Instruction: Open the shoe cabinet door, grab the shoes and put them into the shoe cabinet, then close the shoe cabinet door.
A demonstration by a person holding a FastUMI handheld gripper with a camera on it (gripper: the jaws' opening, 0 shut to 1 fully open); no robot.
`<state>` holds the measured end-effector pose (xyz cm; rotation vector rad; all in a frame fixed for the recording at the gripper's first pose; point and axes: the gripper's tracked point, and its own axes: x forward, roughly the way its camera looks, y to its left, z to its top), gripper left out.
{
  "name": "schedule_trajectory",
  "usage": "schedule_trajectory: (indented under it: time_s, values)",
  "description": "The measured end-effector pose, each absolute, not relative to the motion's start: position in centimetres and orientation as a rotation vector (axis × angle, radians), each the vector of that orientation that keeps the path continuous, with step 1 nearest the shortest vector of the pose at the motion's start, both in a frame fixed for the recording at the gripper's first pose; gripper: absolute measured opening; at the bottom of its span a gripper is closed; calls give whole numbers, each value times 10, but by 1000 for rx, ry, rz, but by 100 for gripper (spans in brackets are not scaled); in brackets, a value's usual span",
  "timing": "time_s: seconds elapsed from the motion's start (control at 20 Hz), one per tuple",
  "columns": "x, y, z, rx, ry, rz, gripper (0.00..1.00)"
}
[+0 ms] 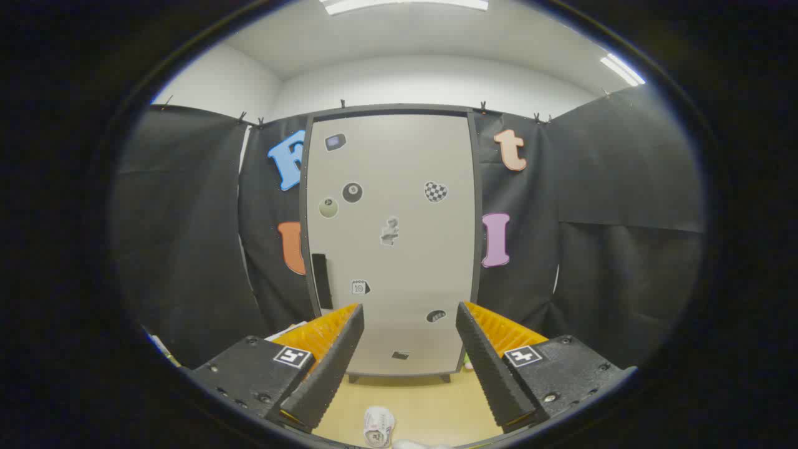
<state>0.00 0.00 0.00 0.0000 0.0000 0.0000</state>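
Presently, 1 gripper (409,368), jaws apart, holding nothing; 1 shoe cabinet (389,243) beyond them, door shut, contents unseen; dark handle (321,280) by its left edge, likely rigid, the place to pull; 1 pale shoe (378,427) on floor (436,405) between the jaws, probably light, soft; grip its side.

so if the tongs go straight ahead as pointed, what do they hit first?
Likely the closed shoe cabinet door. The open tongs hold nothing; the shoe lies below them on the floor. Depth unclear.
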Motion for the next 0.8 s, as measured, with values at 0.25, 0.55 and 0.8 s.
schedule_trajectory:
  time_s: [0.25, 0.55, 0.8]
  values:
    - [-3, 1, 5, 19, -12, -19, 98]
    - [-6, 3, 4, 11, -6, -27, 98]
    - [5, 14, -1, 10, 6, -18, 97]
